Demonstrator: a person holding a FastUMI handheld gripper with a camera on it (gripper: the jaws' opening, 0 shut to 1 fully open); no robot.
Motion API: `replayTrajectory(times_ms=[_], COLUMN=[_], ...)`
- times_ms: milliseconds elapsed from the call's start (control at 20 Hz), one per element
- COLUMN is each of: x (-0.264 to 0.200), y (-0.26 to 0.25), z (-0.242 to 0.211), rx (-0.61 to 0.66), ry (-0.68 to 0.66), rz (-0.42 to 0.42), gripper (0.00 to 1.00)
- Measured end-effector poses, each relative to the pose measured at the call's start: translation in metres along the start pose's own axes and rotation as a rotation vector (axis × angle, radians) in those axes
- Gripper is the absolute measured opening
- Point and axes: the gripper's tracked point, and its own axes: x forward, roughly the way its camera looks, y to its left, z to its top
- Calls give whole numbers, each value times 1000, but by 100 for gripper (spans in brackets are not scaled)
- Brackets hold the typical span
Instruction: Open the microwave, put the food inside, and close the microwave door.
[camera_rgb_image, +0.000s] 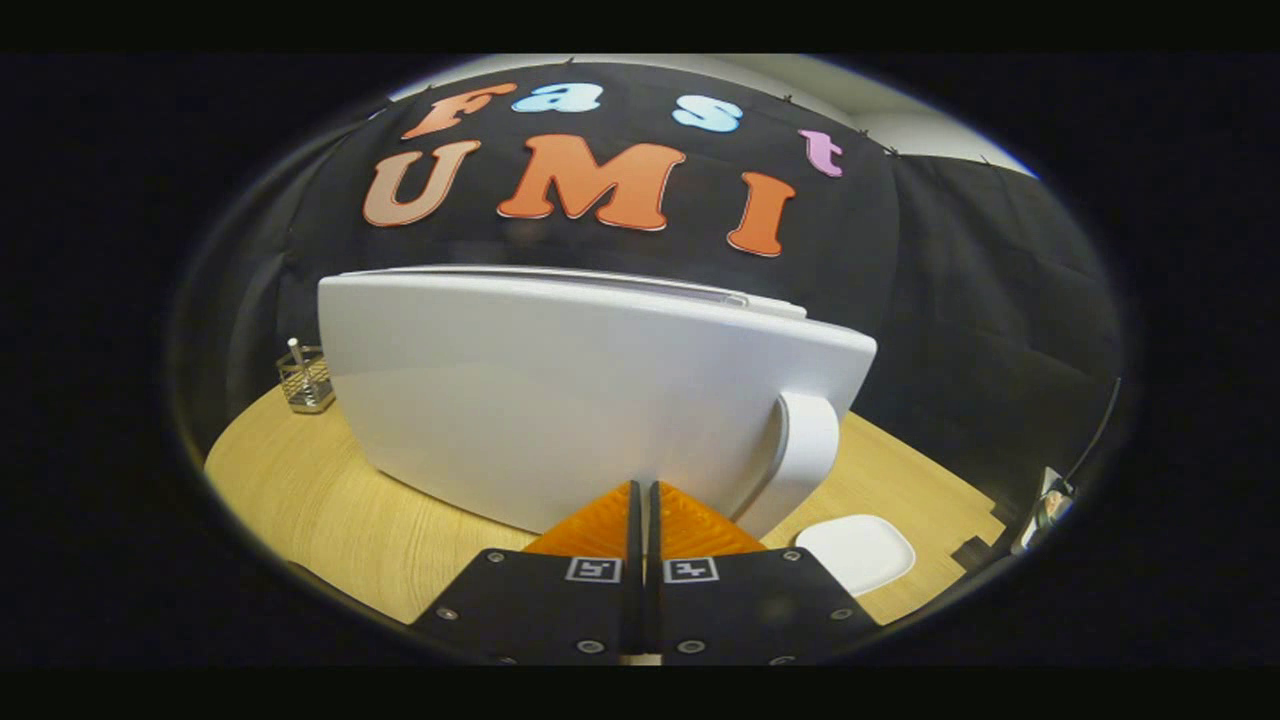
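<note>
A white microwave (560, 390) stands on the wooden table (330, 510), filling the space just ahead of the fingers. Its door is closed, and the white handle (805, 450) runs down the door's right side. My gripper (643, 490) is shut with nothing between its fingers, and its tips rest against or just short of the door's lower front, a little left of the handle. A white plate (860, 548) lies on the table to the right of the fingers, below the handle. No food is visible on the plate from here.
A small wire holder (303, 380) with a white utensil stands at the back left of the table, beside the microwave. The table's right edge (985, 515) is close behind the plate, with dark cloth beyond it.
</note>
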Motion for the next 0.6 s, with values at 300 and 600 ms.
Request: replayTrajectory(times_ms=[300, 600], x=[66, 94], y=[4, 15], z=[24, 31], rx=[4, -124], ry=[-11, -33], rz=[136, 215], gripper=[1, 1])
